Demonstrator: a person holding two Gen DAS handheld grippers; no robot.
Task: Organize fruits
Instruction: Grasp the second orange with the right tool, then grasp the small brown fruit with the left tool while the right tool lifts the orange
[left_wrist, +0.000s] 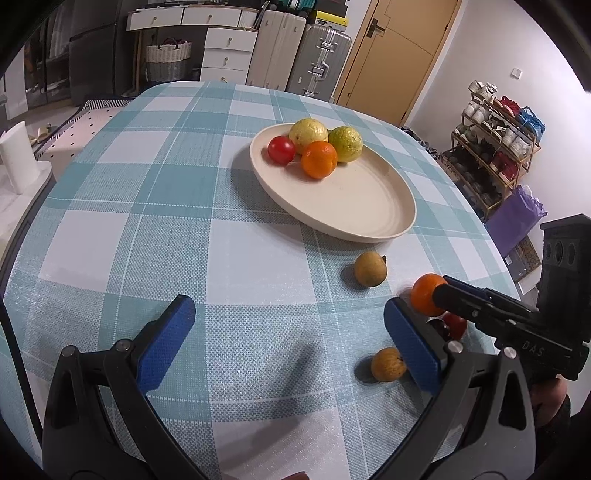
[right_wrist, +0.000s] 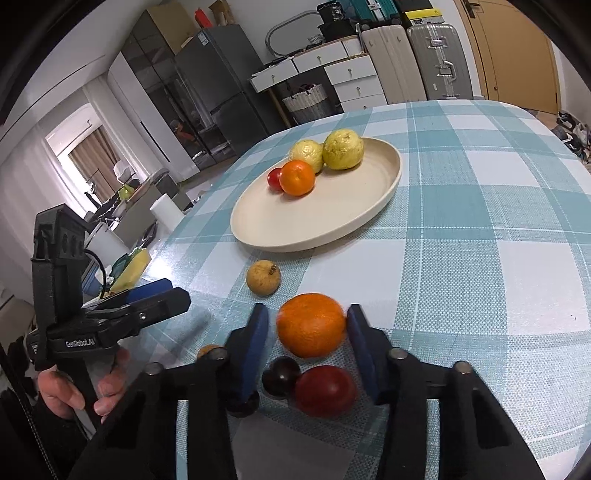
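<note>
— Where's the orange (right_wrist: 311, 325)?
— Between the right gripper (right_wrist: 306, 332) pads, seemingly pinched, near side of the plate (right_wrist: 384, 195).
— Left gripper (left_wrist: 288, 332)?
— Released, holding nothing, farther from it.

My grippers are black with blue pads (left_wrist: 166, 343), and the tablecloth (left_wrist: 155, 221) has a check pattern in teal and white. The plate (left_wrist: 369, 206) is cream; on it I see two yellow-green fruits, one orange fruit (left_wrist: 319, 159) and one red tomato (left_wrist: 281, 149). Between my right pads is an orange (right_wrist: 311, 325), and near it are a dark red fruit (right_wrist: 325, 390), a dark purple one (right_wrist: 280, 376) and a tan one (right_wrist: 263, 277).
</note>
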